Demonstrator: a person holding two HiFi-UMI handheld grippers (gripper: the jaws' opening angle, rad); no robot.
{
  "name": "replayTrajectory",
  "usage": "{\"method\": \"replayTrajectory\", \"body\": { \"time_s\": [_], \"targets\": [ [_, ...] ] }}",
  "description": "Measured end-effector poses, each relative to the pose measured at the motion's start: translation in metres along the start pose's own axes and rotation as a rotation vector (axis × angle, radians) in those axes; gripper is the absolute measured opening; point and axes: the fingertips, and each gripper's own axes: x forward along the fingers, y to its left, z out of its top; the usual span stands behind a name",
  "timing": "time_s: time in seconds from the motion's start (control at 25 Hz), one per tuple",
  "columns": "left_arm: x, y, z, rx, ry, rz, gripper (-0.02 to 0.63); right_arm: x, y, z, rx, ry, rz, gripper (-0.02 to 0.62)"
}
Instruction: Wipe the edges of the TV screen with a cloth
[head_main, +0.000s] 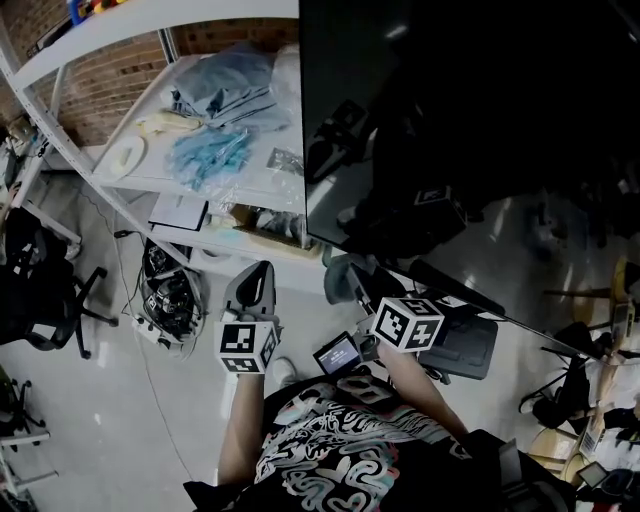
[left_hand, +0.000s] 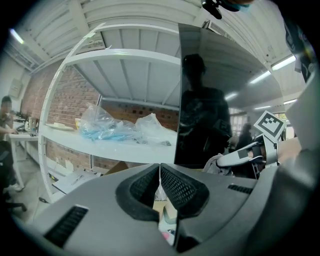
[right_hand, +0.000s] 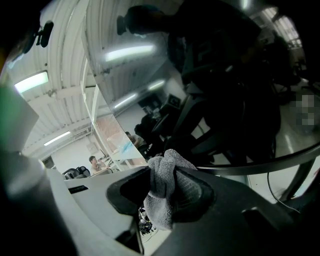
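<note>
The fingers (right_hand: 192, 192) of the right gripper (right_hand: 167, 172) are pinching a bunched grey fleecy cloth (right_hand: 160, 200), its wad poking out close to the lower edge of the large glossy black TV screen (right_hand: 225, 75); whether it is touching the frame I cannot tell. The fingers (left_hand: 182, 187) of the left gripper (left_hand: 160, 170) are pressing together on nothing, pointing towards the screen's left edge. I would judge the wiping as barely starting: no edge is showing any sign of being done, so all the border seems left. The screen is standing beside a white metal shelf (head_main: 135, 178) bearing clear bags of blue items (head_main: 215, 150), with a red brick wall (head_main: 100, 95) behind and a pale shiny floor (head_main: 90, 420) below.
</note>
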Motion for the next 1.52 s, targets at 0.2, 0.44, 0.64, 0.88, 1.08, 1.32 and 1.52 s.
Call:
{"method": "replayTrajectory", "body": {
  "time_s": [0.2, 0.44, 0.64, 0.88, 1.08, 1.32, 1.52],
  "targets": [
    [-0.006, 0.017, 0.002, -0.002, -0.005, -0.001, 0.023, 0.011, 0.011, -0.002, -0.001, -0.016, -0.008, 0.141],
    [-0.010, 0.036, -0.001, -0.002, 0.002, -0.020, 0.023, 0.024, 0.021, -0.005, 0.004, -0.029, -0.028, 0.141],
    [-0.011, 0.042, -0.003, -0.002, 0.007, -0.057, 0.023, 0.032, 0.027, -0.006, -0.017, -0.025, -0.040, 0.141],
    [-0.016, 0.053, -0.001, 0.003, 0.001, -0.091, 0.022, 0.042, 0.035, -0.009, -0.025, -0.037, -0.067, 0.141],
    [-0.020, 0.070, -0.004, -0.009, 0.002, -0.099, 0.023, 0.055, 0.043, -0.010, -0.016, -0.046, -0.084, 0.141],
    [-0.024, 0.076, -0.009, 0.036, 0.013, -0.136, 0.023, 0.064, 0.051, -0.012, -0.039, -0.052, -0.095, 0.141],
    [-0.021, 0.061, -0.015, 0.093, 0.040, -0.238, 0.023, 0.079, 0.061, -0.014, -0.086, -0.028, -0.082, 0.141]
  ]
}}
